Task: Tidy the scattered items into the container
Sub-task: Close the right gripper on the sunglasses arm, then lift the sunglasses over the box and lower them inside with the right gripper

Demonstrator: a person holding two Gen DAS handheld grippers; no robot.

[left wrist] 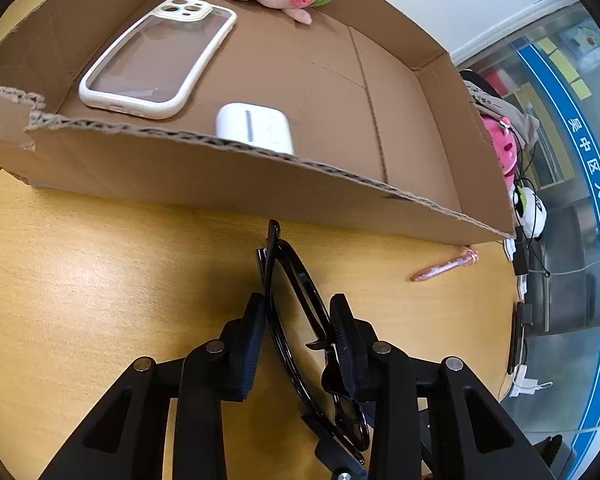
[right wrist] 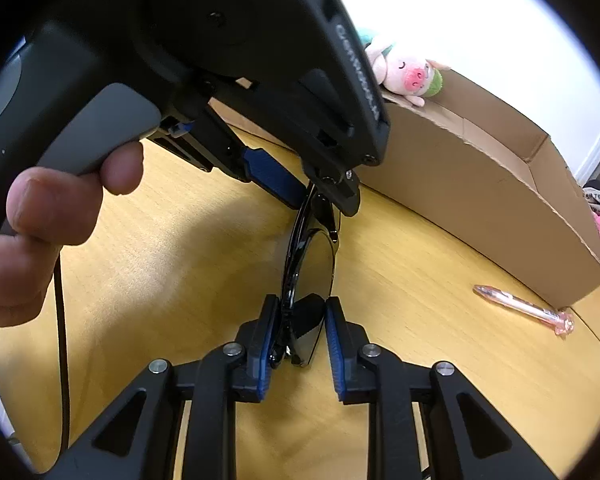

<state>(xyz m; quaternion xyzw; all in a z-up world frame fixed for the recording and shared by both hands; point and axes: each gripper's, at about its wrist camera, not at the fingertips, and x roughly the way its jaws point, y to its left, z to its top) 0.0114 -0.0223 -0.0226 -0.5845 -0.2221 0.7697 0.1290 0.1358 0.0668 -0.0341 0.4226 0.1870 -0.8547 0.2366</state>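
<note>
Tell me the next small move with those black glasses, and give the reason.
Probably lift the glasses together and carry them over the cardboard box wall. Both the left gripper and right gripper have them between their fingers, and they sit on the table just outside the box.

glasses: between left gripper fingers, on table
box: beyond
pen: right, beside box

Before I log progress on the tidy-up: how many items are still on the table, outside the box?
2. The black glasses stand on the table between both grippers' fingers, and the pink pen lies by the cardboard box corner. Others may be hidden beyond the views.
</note>
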